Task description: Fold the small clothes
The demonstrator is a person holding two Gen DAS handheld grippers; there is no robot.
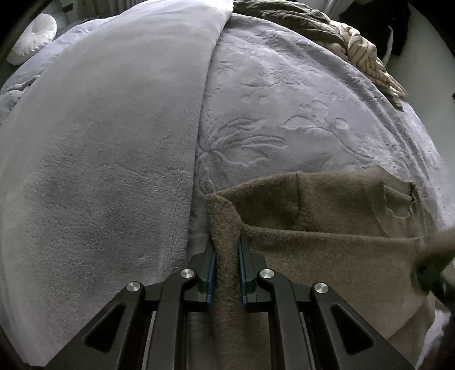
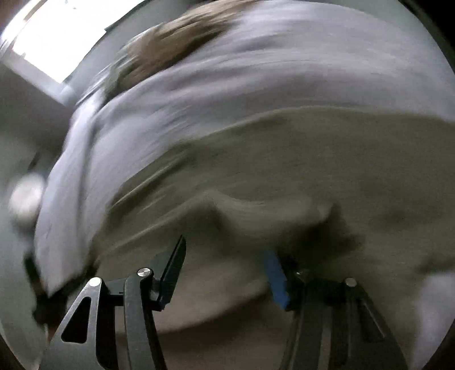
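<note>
A small brown knitted garment (image 1: 327, 227) lies spread on the bed at the lower right of the left wrist view. My left gripper (image 1: 227, 242) is shut on a bunched fold at its left edge, the blue pads pressing the cloth from both sides. The right wrist view is blurred by motion. There the same brown garment (image 2: 312, 170) fills the middle, and my right gripper (image 2: 226, 244) hangs over it, open, its fingers wide apart. I see the cloth beneath the gap and nothing pinched between the pads.
A plain lilac fleece blanket (image 1: 99, 142) covers the bed's left half and an embossed lilac bedspread (image 1: 284, 99) the right. A pile of dark and striped clothes (image 1: 312, 25) lies at the far edge. A white round cushion (image 1: 31, 37) sits far left.
</note>
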